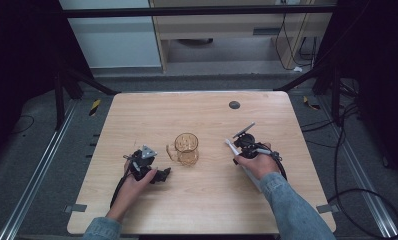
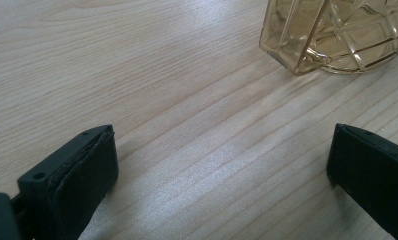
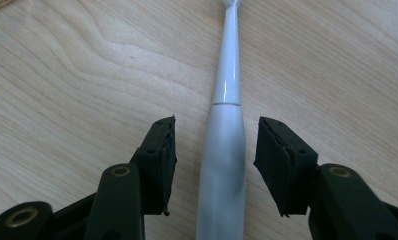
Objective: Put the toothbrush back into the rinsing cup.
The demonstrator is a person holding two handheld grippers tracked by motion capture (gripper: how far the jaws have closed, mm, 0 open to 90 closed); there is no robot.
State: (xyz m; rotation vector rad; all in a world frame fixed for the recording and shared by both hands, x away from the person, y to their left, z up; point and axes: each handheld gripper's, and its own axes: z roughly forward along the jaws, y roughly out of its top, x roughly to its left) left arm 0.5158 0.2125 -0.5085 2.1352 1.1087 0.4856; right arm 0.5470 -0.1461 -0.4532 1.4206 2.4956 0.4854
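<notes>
With the white electric toothbrush lying on the table between the right gripper's spread jaws, seemingly untouched by either pad, centre its thick handle before squeezing evenly, while the left gripper waits open beside the amber glass mug.

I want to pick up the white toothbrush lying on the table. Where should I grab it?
Grab the electric toothbrush on its thick handle, not the thin neck. It lies flat on the table, so come from straight above, one pad on each long side. The right gripper already straddles the handle that way, pads not touching yet.
</notes>
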